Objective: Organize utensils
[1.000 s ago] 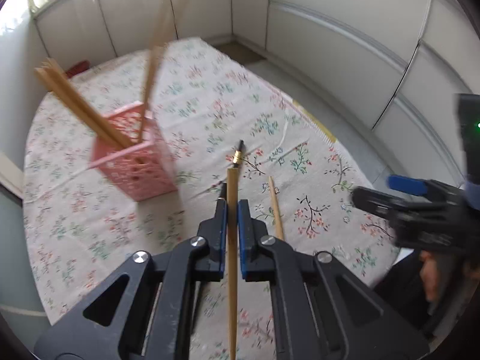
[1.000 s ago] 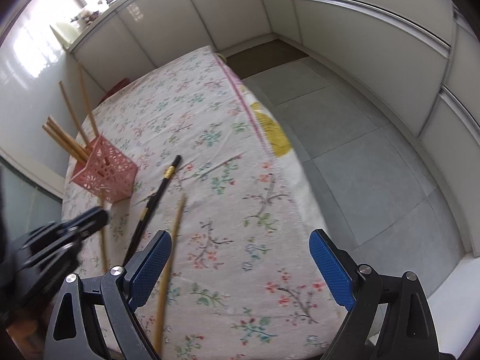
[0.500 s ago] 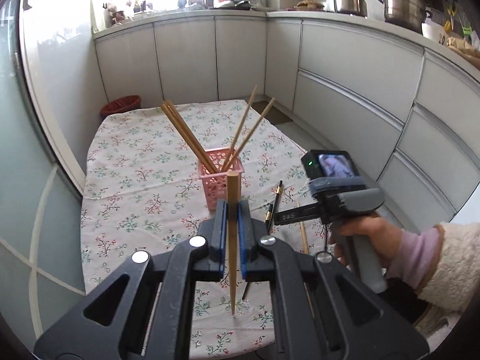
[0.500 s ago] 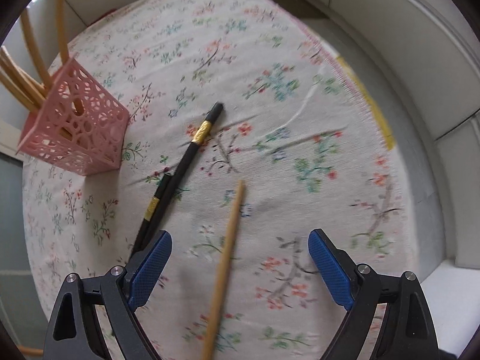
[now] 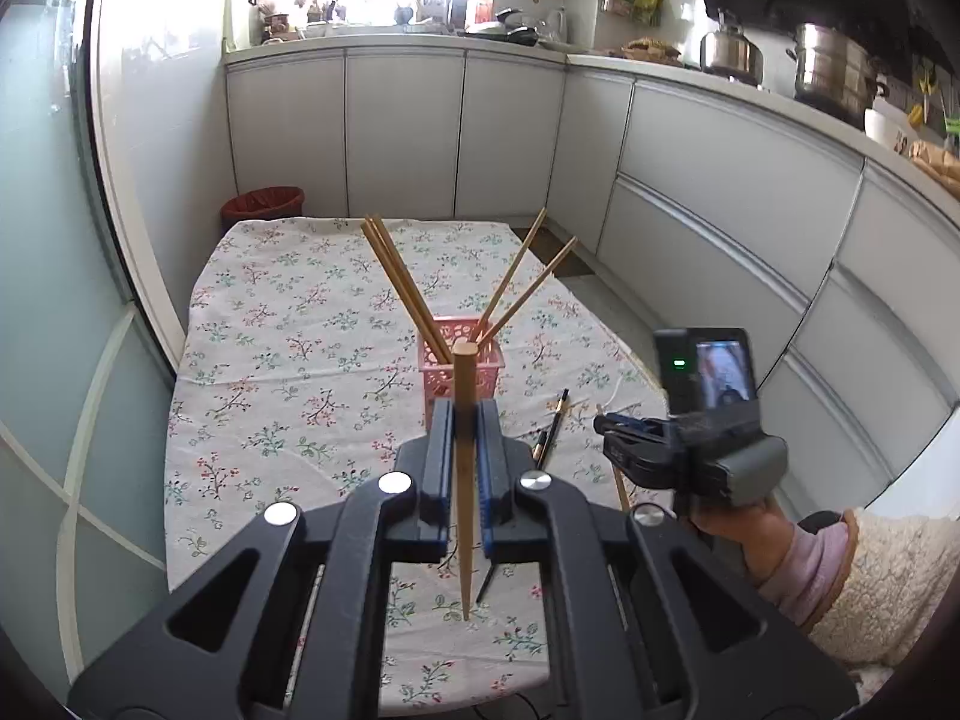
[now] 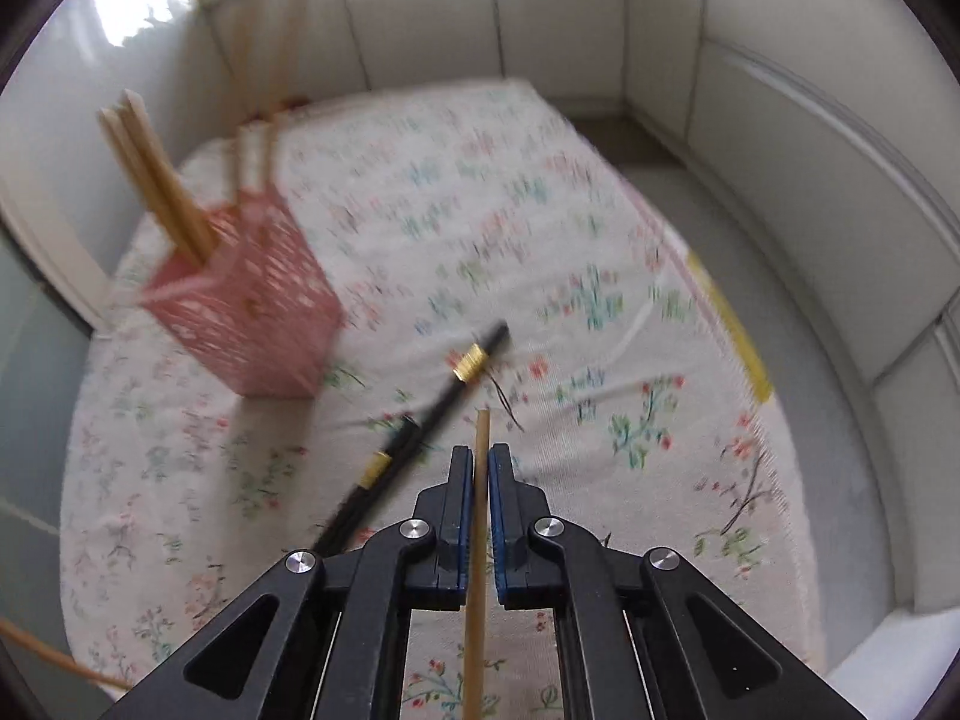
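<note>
Here, the flowered tablecloth (image 5: pixel 270 360) fills the frame; the pink basket (image 5: pixel 462 354) with chopsticks stands mid-picture. My left tongs (image 5: pixel 463 420) are clenched on a wooden chopstick (image 5: pixel 463 480), my right tongs (image 6: pixel 480 462) on another chopstick (image 6: pixel 478 570); two black chopsticks (image 6: pixel 420 438) lie left of them.

At the bottom centre of the frame the right hand-held gripper (image 6: pixel 475 468) is clamped on a wooden chopstick (image 6: pixel 477 570). Just left of it two black chopsticks (image 6: pixel 420 432) lie on the floral table (image 6: pixel 600 240). At the left stands a pink basket (image 6: pixel 252 312) holding wooden chopsticks (image 6: pixel 156 180).
</note>
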A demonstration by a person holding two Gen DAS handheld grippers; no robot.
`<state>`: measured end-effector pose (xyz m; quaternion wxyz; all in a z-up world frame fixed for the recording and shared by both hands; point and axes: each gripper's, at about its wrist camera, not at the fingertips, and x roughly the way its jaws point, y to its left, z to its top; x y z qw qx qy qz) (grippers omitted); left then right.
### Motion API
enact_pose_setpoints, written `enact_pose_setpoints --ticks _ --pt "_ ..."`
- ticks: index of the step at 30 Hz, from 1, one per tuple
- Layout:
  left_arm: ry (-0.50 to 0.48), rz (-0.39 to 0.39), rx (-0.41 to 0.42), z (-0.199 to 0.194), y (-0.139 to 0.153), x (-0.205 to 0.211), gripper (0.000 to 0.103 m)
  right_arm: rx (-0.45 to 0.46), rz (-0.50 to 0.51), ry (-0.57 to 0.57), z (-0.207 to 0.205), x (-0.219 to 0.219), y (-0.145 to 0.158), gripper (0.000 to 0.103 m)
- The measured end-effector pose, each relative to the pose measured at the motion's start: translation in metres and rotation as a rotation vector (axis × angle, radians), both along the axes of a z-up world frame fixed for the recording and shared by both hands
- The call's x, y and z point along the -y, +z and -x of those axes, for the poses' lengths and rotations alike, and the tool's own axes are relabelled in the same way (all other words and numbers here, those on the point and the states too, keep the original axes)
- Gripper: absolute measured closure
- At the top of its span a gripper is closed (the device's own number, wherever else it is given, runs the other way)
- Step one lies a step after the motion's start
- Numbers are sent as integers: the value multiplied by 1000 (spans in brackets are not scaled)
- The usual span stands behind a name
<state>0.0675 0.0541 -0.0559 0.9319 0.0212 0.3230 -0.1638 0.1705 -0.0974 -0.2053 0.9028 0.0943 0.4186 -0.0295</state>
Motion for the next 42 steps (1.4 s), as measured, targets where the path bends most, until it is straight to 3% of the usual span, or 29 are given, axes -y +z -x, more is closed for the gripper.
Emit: enact_pose_setpoints --ticks 4,10,20,26,29,31,32,33,34,38,42 --pt "30 50 20 3 12 -8 95 147 -43 53 29 -3 57 98" --pt "30 84 54 3 30 -7 95 280 -57 112 54 -2 126 98" --pt "53 123 143 -35 74 3 95 399 -132 141 43 3 216 98" --pt "68 148 168 -65 85 5 95 422 -112 136 39 11 247 98" --pt "68 167 169 -67 80 3 95 389 -102 114 38 22 234 97" --pt "66 179 158 -67 75 2 95 270 -155 92 22 35 197 87" --pt "66 178 154 -66 71 1 95 193 -177 84 11 40 173 78" --pt "65 178 149 -65 69 2 95 89 -185 80 -4 43 143 48" --pt "62 177 143 -64 66 2 95 12 -195 74 -17 45 115 31" --pt "55 179 137 -55 59 1 95 -250 -258 -17 -80 62 9 31" --pt "55 166 137 -49 58 -5 95 -297 -238 -84 -124 68 -40 33"
